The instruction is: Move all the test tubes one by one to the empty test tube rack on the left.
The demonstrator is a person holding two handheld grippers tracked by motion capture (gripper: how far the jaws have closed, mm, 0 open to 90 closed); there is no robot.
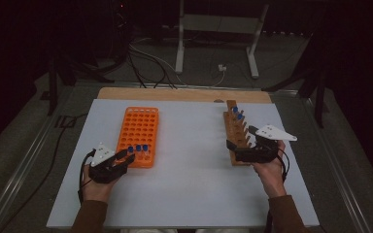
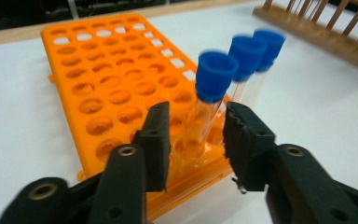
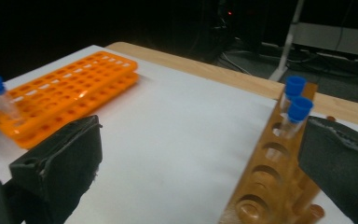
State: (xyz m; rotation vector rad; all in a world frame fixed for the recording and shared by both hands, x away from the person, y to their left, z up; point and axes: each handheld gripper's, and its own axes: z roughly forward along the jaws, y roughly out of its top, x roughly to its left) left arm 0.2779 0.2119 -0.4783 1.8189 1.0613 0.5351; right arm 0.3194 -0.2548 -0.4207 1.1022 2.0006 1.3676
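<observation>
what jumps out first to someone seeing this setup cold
The bright orange rack on the left of the white table stands out, with three blue-capped tubes upright in its near row. The left tool sits open around the nearest tube. On the right, a wooden rack holds two more blue-capped tubes at its far end, with the right tool open by its near end.

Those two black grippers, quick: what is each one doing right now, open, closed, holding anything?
Left gripper: open, jaws either side of a blue-capped tube standing in the orange rack, not clamped.
Right gripper: open wide, holding nothing, beside the wooden rack.
</observation>
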